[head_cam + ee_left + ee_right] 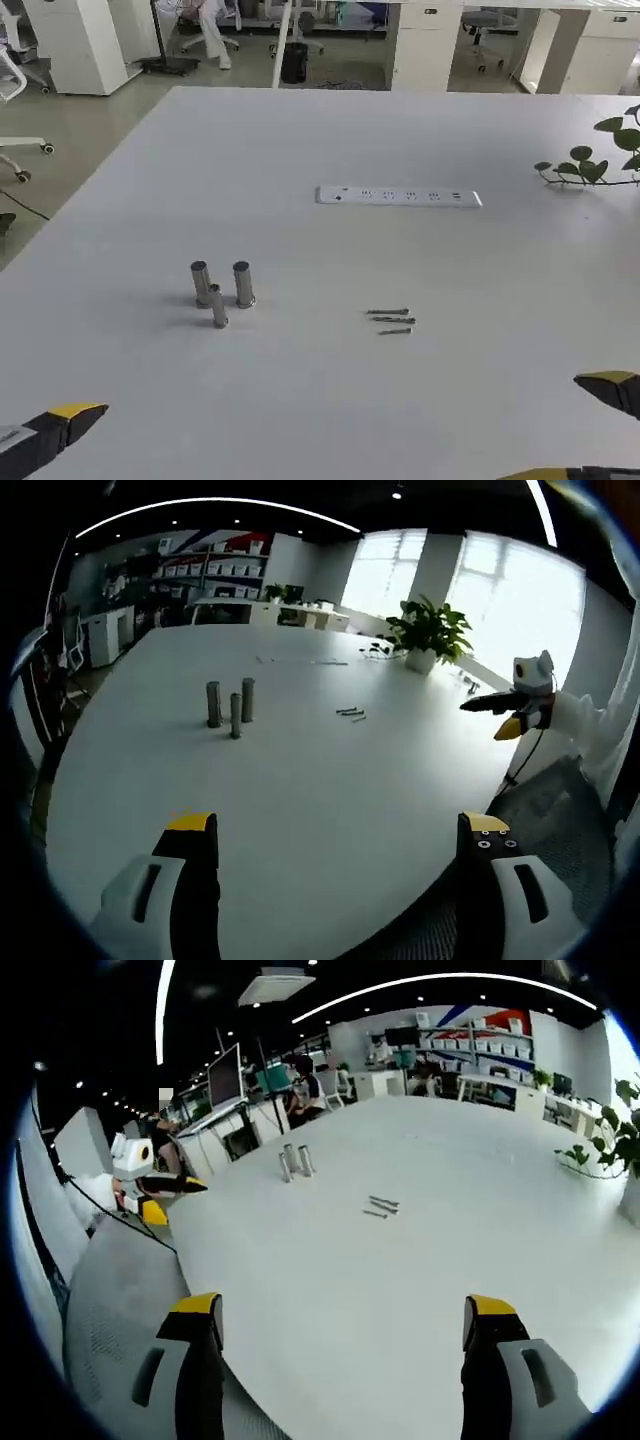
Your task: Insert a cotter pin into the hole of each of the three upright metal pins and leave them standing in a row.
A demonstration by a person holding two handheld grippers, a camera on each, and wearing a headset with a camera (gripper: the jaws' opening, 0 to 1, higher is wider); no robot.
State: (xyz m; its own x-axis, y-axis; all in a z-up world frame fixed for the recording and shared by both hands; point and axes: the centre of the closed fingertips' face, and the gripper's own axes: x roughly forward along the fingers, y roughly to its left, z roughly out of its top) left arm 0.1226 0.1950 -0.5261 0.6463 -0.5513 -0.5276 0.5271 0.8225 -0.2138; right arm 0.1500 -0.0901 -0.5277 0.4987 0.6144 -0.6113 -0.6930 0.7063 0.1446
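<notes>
Standing upright in a tight cluster, the three metal pins (220, 290) are forming a triangle rather than a row. The front one is sitting just beside the two behind it. They are resting left of centre on the white table (400, 400). Three cotter pins (392, 320) are lying loose and side by side to their right, well apart from them.

The head view is also taking in a power strip (398, 196) lying farther back. The left gripper view is looking past the pins to a potted plant (430, 630) at the far edge. The right gripper view is catching a monitor (224, 1075) and a seated person (305, 1088) beyond the table.

The left gripper (337, 825) and the right gripper (342, 1306) are hovering at the near edge. Both have their jaws spread wide, gripping nothing.
</notes>
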